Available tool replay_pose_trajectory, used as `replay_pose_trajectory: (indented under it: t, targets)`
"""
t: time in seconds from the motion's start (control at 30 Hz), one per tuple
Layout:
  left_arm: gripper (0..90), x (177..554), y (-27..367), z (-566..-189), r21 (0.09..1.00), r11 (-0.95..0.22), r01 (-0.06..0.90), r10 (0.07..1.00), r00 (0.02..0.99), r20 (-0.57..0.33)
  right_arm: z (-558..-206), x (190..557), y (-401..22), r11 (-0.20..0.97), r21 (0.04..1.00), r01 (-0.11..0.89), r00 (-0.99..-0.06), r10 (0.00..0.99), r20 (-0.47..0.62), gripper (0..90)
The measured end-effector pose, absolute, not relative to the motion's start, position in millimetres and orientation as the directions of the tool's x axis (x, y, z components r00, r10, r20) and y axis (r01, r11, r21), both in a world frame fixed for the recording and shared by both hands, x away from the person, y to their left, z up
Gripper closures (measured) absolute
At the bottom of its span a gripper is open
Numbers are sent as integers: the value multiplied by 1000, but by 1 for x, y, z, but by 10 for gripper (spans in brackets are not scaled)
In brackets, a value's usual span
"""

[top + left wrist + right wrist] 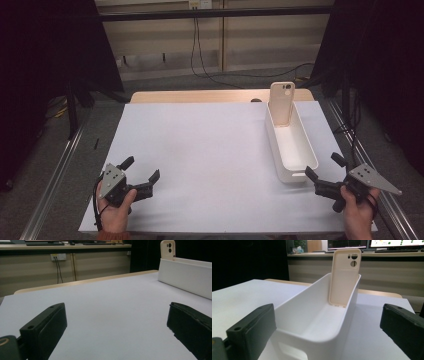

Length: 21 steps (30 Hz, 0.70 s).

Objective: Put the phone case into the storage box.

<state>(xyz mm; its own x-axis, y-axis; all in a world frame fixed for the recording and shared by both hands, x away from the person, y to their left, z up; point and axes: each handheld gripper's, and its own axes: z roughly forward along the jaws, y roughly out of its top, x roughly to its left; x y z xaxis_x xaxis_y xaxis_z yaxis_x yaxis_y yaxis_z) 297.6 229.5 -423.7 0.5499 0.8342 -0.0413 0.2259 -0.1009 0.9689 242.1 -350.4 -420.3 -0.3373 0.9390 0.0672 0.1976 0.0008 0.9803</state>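
A long white bin (302, 145) lies on the right side of the white table (210, 150), running front to back. A cream phone case (281, 102) stands upright, leaning against the bin's far end wall, camera cutouts at the top. My right gripper (325, 167) sits open just in front of the bin's near end; in the right gripper view the bin (294, 305) and the phone case (344, 277) lie straight ahead between the jaws. My left gripper (142, 169) rests open near the front left edge, with nothing between its fingers; its view shows the bin (185, 277) and case (168, 250) far right.
The table's wooden far edge (200, 96) shows beyond the white sheet. Metal rails (55, 170) run along both sides on the floor. Dark curtains hang left and right, and cables (200, 60) trail on the floor behind the table.
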Motion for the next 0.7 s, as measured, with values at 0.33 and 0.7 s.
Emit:
replay_pose_trajectory:
  t: [0.33, 0.7]
  targets:
    - [29, 296, 231, -425, 966, -95, 240, 839, 542, -52, -432, 226, -356, -14, 975, 221, -296, 952, 81, 0]
    - [29, 297, 231, -425, 966, -100, 239, 833, 551, -50, -440, 219, -352, 23, 972, 232, -314, 948, 52, 0]
